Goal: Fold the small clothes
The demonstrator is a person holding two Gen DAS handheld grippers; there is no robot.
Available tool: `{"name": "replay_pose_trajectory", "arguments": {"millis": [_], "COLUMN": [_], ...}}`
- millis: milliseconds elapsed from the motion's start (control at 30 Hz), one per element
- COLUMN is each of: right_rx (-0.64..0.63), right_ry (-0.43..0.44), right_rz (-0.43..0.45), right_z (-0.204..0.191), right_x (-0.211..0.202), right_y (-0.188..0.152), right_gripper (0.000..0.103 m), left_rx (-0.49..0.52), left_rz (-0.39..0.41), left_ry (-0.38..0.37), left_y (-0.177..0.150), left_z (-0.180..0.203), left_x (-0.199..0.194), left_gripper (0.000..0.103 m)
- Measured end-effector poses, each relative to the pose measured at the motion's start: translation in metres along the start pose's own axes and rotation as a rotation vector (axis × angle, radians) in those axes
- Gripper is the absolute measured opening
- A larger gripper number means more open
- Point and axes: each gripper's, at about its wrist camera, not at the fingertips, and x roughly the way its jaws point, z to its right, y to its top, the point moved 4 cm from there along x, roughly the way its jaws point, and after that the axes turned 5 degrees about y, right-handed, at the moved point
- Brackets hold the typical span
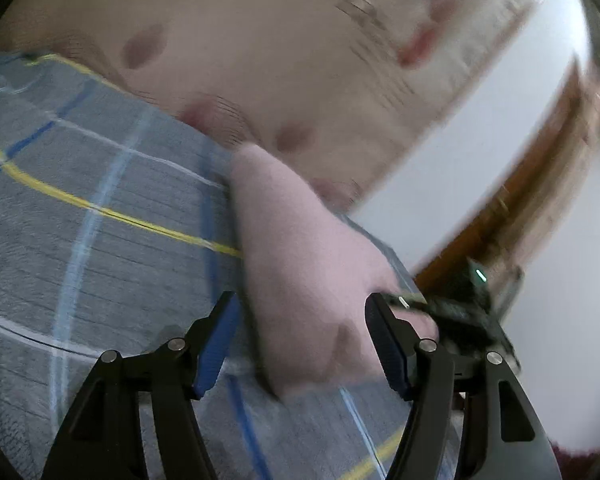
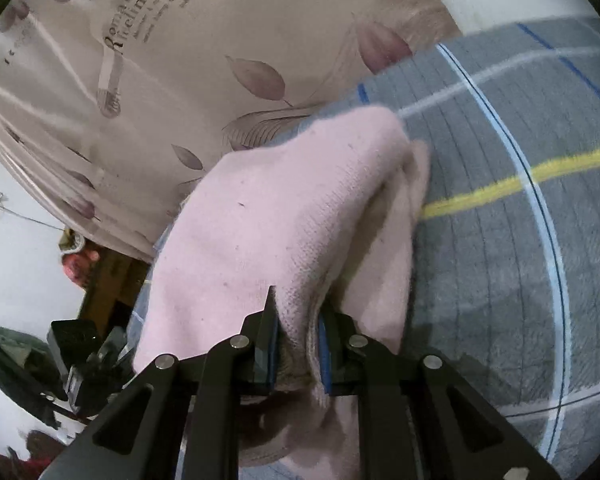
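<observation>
right gripper (image 2: 296,344): jaws clamped on pink garment (image 2: 280,208) | left gripper (image 1: 300,344): jaws wide, empty | risk: thin pinch could slip, fold collapsing onto grey blanket (image 2: 500,240)

A grey plaid blanket (image 2: 500,240) meets a beige leaf-print sheet (image 2: 180,80) — white wall (image 1: 440,168) and wooden furniture (image 1: 540,168) beyond.
</observation>
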Motion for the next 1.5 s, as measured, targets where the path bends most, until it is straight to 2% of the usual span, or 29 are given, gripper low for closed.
{"name": "replay_pose_trajectory", "arguments": {"millis": [167, 233, 333, 433, 533, 567, 667, 700, 767, 833, 867, 900, 967, 1000, 1067, 1133, 1200, 1300, 1433, 1500], "right_rx": [0.002, -0.002, 0.019, 0.015, 0.012, 0.016, 0.023, 0.022, 0.020, 0.018, 0.016, 0.011, 0.011, 0.018, 0.033, 0.055, 0.067, 0.084, 0.079, 0.080], "right_ry": [-0.011, -0.012, 0.006, 0.002, 0.002, 0.007, 0.020, 0.020, 0.018, 0.009, 0.002, -0.009, -0.012, -0.009, 0.001, 0.014, 0.030, 0.045, 0.039, 0.051], "right_rz": [0.000, -0.001, 0.006, 0.011, 0.010, 0.010, 0.014, 0.014, 0.017, 0.019, 0.016, 0.011, 0.004, 0.000, -0.002, -0.002, -0.016, -0.027, -0.026, -0.043], "right_z": [0.002, 0.002, 0.004, 0.005, 0.005, 0.005, 0.007, 0.007, 0.007, 0.006, 0.005, 0.004, 0.004, 0.005, 0.006, 0.010, 0.009, 0.005, -0.004, -0.009], "right_x": [0.000, 0.002, 0.001, -0.001, -0.001, -0.001, -0.001, -0.002, -0.002, -0.002, -0.002, -0.001, 0.001, 0.001, 0.001, 0.000, 0.000, -0.010, -0.029, -0.031], "right_y": [-0.001, -0.001, -0.001, -0.003, -0.002, -0.002, -0.001, -0.001, -0.002, -0.002, -0.003, -0.003, -0.003, -0.002, -0.002, 0.000, -0.001, -0.006, -0.016, -0.024], "right_gripper": [0.014, 0.014, 0.013, 0.013, 0.013, 0.013, 0.013, 0.013, 0.013, 0.013, 0.013, 0.013, 0.013, 0.013, 0.012, 0.012, 0.014, 0.022, 0.040, 0.041], "left_rx": [0.153, 0.252, 0.282, 0.252, 0.111, 0.102, 0.069, 0.050, 0.019, -0.051, -0.112, -0.167, -0.274, -0.261, -0.168, -0.118, -0.096, -0.069, 0.012, 0.004], "left_rz": [-0.180, -0.263, -0.310, -0.285, -0.267, -0.239, -0.290, -0.279, -0.193, -0.137, -0.138, -0.143, -0.139, -0.138, -0.122, -0.113, -0.109, -0.090, -0.048, -0.049], "left_ry": [-0.179, -0.205, -0.224, -0.200, -0.191, -0.160, -0.063, -0.051, 0.009, 0.048, 0.063, 0.078, 0.040, 0.052, 0.109, 0.109, 0.068, 0.029, 0.073, 0.078], "left_y": [-0.039, -0.058, -0.068, -0.060, -0.044, -0.037, -0.032, -0.030, -0.024, -0.020, -0.021, -0.022, -0.026, -0.027, -0.028, -0.030, -0.027, -0.017, 0.008, 0.017], "left_z": [0.053, 0.075, 0.089, 0.084, 0.067, 0.064, 0.055, 0.052, 0.041, 0.022, 0.007, -0.006, -0.026, -0.025, -0.013, -0.005, 0.001, 0.016, 0.022, 0.017], "left_x": [-0.015, -0.008, 0.011, 0.030, 0.049, 0.055, 0.079, 0.081, 0.075, 0.065, 0.061, 0.058, 0.050, 0.048, 0.040, 0.032, 0.023, 0.011, 0.010, 0.018], "left_gripper": [0.066, 0.066, 0.066, 0.066, 0.066, 0.066, 0.066, 0.066, 0.066, 0.055, 0.035, 0.022, 0.021, 0.021, 0.022, 0.022, 0.022, 0.023, 0.026, 0.027]}}
